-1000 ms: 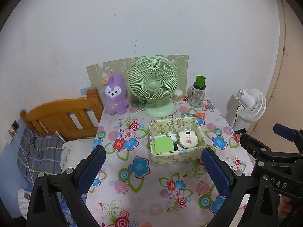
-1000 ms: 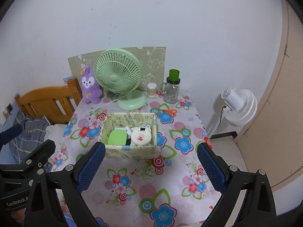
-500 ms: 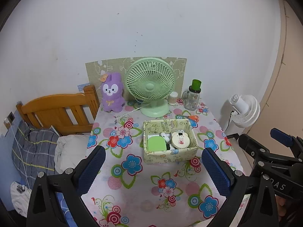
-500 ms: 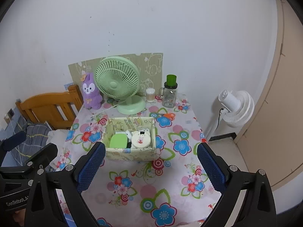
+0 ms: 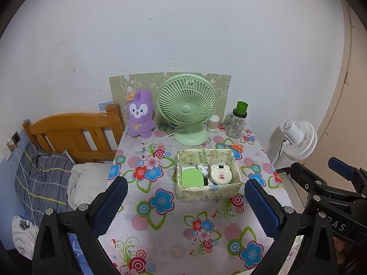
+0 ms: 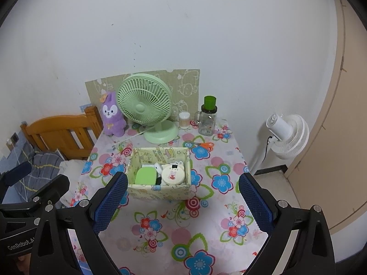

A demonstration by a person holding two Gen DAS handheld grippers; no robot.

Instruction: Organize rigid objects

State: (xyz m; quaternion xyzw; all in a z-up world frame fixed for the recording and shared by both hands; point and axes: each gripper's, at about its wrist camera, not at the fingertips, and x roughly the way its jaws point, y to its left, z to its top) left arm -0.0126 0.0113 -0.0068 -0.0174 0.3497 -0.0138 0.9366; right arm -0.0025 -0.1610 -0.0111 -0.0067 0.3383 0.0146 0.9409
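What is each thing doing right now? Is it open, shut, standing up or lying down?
Left gripper: jaws open, empty.
Right gripper: jaws open, empty.
Box: open top, holding small items.
Green fan: upright; spinning or not, cannot tell.
Bottle: upright, green cap on.
Scissors: lying flat; blades look shut.
Plush bunny: standing against the wall.
White fan: upright on the floor, plugged in.

**A small room behind the bench**

We see a plain white wall (image 5: pixel 183 34), a wooden bed headboard (image 5: pixel 73 133) at left with a grey checked blanket (image 5: pixel 43 178), a beige door panel (image 6: pixel 339 126) at right, and a white floor fan (image 6: pixel 289 135) beside it.
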